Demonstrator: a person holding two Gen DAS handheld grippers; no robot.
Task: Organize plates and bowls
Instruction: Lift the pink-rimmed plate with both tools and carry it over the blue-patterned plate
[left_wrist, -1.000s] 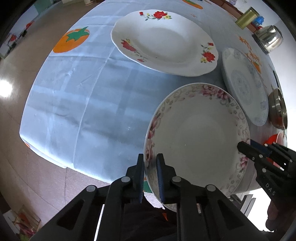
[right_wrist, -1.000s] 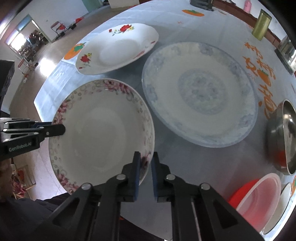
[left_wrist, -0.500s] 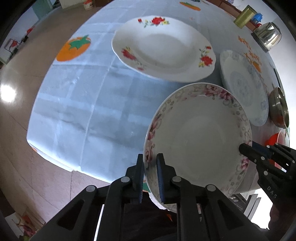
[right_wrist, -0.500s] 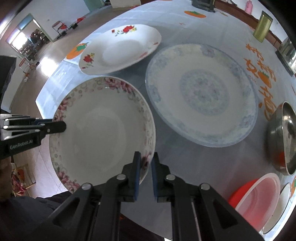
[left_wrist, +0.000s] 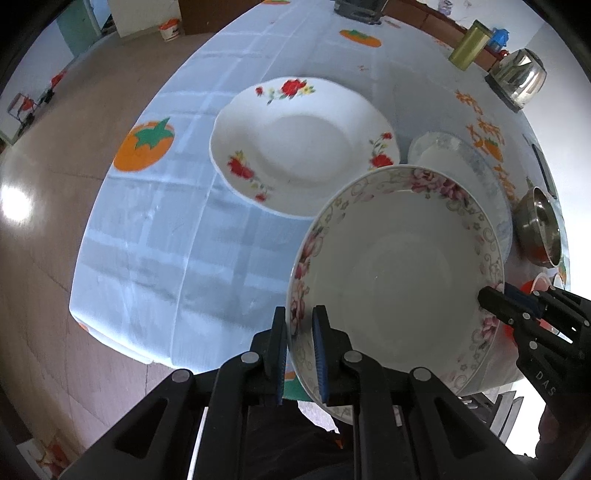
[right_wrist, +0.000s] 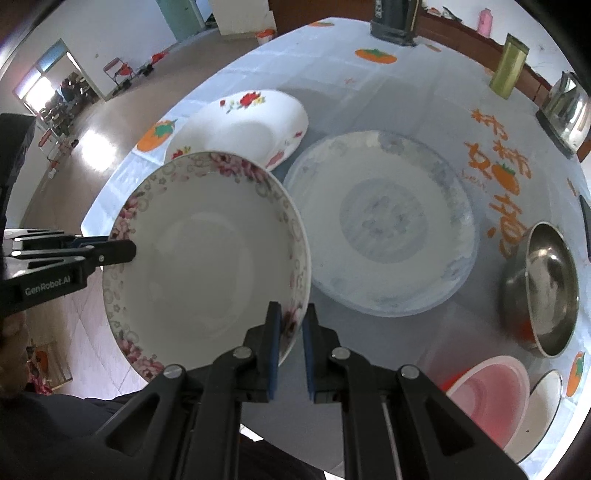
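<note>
A deep white plate with a pink-flower rim (left_wrist: 399, 266) (right_wrist: 207, 258) hangs above the table's near edge, held from both sides. My left gripper (left_wrist: 299, 314) is shut on its left rim and shows in the right wrist view as the left gripper (right_wrist: 127, 251). My right gripper (right_wrist: 291, 314) is shut on the opposite rim and appears as the right gripper (left_wrist: 487, 295) in the left wrist view. Farther back lie a red-flower plate (left_wrist: 303, 144) (right_wrist: 240, 129) and a large blue-patterned plate (right_wrist: 384, 221) (left_wrist: 461, 158).
The round table (left_wrist: 184, 229) has a pale blue cloth with orange fruit prints. A steel bowl (right_wrist: 543, 288) (left_wrist: 539, 229), a pink bowl (right_wrist: 491, 391) and a white bowl (right_wrist: 546, 402) sit at the right. A kettle (left_wrist: 517, 77) and green tin (right_wrist: 509, 66) stand at the back.
Both grippers have risen with the pink-flower plate between them, so the table and the other plates look smaller and farther below. The held plate now overlaps the blue plate's near edge.
</note>
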